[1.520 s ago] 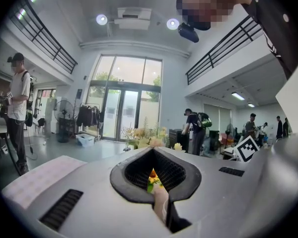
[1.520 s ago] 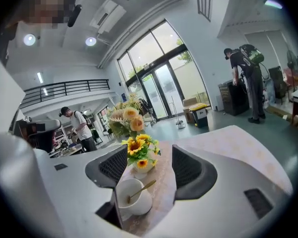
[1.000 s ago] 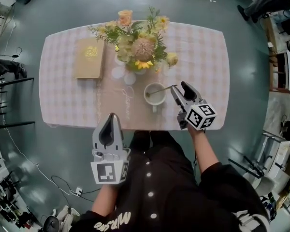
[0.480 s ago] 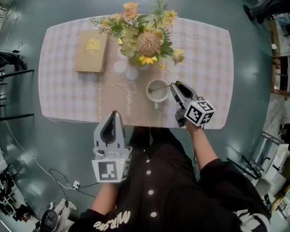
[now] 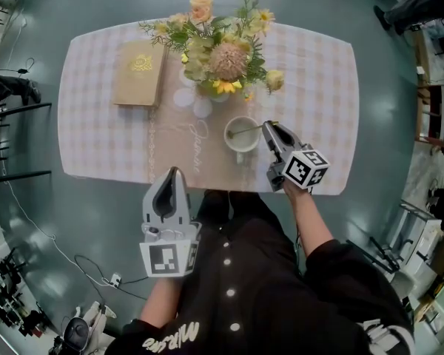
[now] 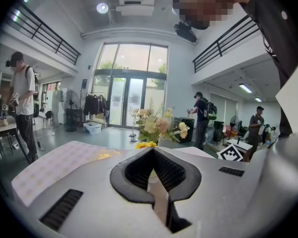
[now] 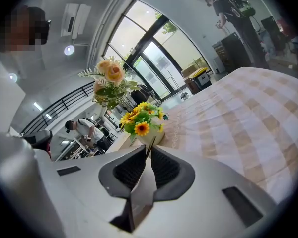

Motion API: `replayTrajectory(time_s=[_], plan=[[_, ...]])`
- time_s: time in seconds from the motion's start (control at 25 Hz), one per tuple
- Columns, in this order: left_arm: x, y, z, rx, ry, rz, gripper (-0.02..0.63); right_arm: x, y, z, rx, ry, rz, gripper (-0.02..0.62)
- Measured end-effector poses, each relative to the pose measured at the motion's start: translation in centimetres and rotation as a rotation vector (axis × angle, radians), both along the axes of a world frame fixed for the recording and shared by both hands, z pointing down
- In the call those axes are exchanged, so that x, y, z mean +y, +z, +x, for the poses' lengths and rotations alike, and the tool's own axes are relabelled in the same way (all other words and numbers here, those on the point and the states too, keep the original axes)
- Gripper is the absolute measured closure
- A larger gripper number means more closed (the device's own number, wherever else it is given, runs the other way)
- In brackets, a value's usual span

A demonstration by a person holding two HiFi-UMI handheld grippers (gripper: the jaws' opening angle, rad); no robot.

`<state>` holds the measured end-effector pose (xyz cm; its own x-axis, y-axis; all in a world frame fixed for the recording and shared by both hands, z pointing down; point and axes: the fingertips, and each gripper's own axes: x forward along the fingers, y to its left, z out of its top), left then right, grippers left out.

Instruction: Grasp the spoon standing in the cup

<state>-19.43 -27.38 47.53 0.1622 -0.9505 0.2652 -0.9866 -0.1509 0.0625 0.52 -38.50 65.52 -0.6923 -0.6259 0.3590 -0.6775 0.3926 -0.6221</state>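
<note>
A white cup (image 5: 240, 140) stands on the beige runner near the table's front edge. A thin metal spoon (image 5: 249, 130) leans in it, handle pointing right. My right gripper (image 5: 267, 126) is just right of the cup, and its jaws have just been closing with the handle's end between them. In the right gripper view the pads of that gripper (image 7: 149, 152) pinch the thin spoon handle (image 7: 150, 145), which sticks out past the tips. My left gripper (image 5: 173, 174) hangs off the table's front edge, left of the cup. It looks shut and empty (image 6: 153, 150).
A vase of yellow and peach flowers (image 5: 220, 58) stands just behind the cup. A tan book (image 5: 138, 83) lies at the back left, with two white discs (image 5: 183, 98) beside the vase. The checked cloth (image 5: 318, 87) covers the table. People stand in the background.
The right gripper has dropped slightly beside the cup and its jaws have gone from wide open to closed on the spoon handle. The left gripper has stayed put.
</note>
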Motion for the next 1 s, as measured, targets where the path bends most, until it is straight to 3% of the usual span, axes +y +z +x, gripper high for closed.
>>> replayTrajectory(time_s=[0.32, 1.0], plan=[[0.0, -0.2, -0.5, 0.002, -0.013, 0.001, 0.588, -0.1, -0.3, -0.2, -0.053, 0.003, -0.024, 0.58], [-0.8, -3.3, -0.4, 0.011, -0.001, 0.076, 0.589, 1.0, -5.2, -1.2, -0.021, -0.105, 0.085, 0.591]])
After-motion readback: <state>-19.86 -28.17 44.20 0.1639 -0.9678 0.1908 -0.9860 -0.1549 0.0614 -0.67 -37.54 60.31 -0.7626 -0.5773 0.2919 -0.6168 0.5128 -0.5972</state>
